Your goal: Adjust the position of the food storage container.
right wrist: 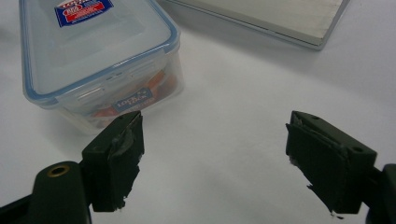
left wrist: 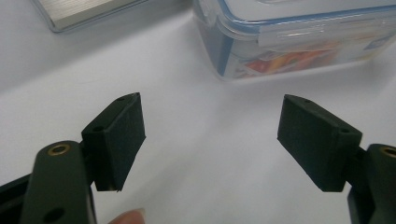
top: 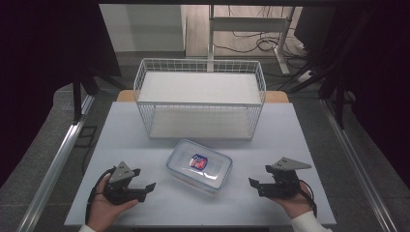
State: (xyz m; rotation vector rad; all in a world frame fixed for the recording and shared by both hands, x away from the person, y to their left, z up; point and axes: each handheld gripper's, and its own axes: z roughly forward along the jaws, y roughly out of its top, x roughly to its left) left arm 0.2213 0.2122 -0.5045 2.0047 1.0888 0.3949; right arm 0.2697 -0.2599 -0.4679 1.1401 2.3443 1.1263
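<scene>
A clear plastic food box [top: 199, 166] with a blue-rimmed lid and a red and blue label lies at the middle of the white table [top: 121, 130], lid on. My left gripper [top: 143, 181] rests on the table to the box's left, jaws wide apart with nothing between them. My right gripper [top: 257, 176] sits to the box's right, also open and empty. In the left gripper view the box [left wrist: 299, 42] lies ahead and to the right of the open gripper [left wrist: 210, 140]. In the right gripper view the box [right wrist: 98, 56] is ahead on the left of the gripper [right wrist: 215, 158].
A white wire two-shelf rack [top: 199, 96] stands behind the box at the far side of the table. Its base edge [right wrist: 261, 21] shows in the right gripper view, and its corner [left wrist: 79, 11] in the left gripper view. Bare tabletop lies in front of the box.
</scene>
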